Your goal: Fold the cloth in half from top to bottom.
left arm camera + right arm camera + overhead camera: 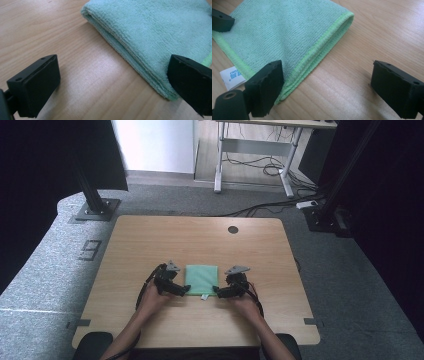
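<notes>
The left tongs [186, 290] sit released at the near left corner of a folded green cloth [202, 278], jaws spread wide. In the left gripper view, one jaw hangs over bare wood and the other sits at the cloth's folded edge [130, 53]; whether it touches cannot be told. The right tongs [216, 291] are likewise released at the near right corner. In the right gripper view, one jaw overlaps the cloth's bright green stitched edge [322, 42] and the other stands over bare wood, well apart from the fabric. A white label [232, 77] pokes out from the cloth's near edge.

The cloth lies flat near the middle of the tabletop [150, 240], slightly toward the person. Bare light wood surrounds it on every side, widest toward the far edge. A round dark cable hole [233, 229] sits near the far edge.

Beyond the tabletop is grey carpet [40, 270], black frame posts on base plates, and a white desk frame [255, 150] with cables trailing on the floor.
</notes>
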`<state>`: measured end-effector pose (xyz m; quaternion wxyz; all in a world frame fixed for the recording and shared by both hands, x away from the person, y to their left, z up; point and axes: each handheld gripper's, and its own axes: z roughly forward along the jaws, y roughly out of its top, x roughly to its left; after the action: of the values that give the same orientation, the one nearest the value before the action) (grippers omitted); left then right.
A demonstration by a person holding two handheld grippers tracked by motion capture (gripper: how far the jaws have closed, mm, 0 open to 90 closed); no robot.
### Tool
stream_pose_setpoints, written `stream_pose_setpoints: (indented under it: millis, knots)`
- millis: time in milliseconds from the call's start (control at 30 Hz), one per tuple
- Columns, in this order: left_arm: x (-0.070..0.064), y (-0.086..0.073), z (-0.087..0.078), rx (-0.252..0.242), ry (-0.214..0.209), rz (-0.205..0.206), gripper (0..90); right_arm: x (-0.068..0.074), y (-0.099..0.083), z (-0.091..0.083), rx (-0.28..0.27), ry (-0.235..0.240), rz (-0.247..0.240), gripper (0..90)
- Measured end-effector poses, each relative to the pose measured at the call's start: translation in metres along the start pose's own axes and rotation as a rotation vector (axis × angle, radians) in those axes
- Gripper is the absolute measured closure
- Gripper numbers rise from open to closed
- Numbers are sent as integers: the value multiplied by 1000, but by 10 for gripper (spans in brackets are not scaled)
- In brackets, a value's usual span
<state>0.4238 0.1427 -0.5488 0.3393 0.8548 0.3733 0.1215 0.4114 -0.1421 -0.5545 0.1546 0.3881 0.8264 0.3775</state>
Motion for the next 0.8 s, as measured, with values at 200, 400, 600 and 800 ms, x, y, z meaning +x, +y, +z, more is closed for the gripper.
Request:
stream_pose_setpoints:
  millis: [200, 400, 600, 800]
  knots:
    - [5, 5, 4, -1, 11, -14, 0, -4, 3, 3, -1, -6, 6, 109]
    - [9, 8, 6, 0, 22, -23, 0, -8, 7, 7, -2, -10, 13, 109]
    - [15, 12, 10, -4, 39, -46, 0, -13, 12, 13, -3, -20, 19, 109]
    - [20, 16, 13, -4, 48, -54, 0, -17, 17, 17, -3, -23, 24, 110]
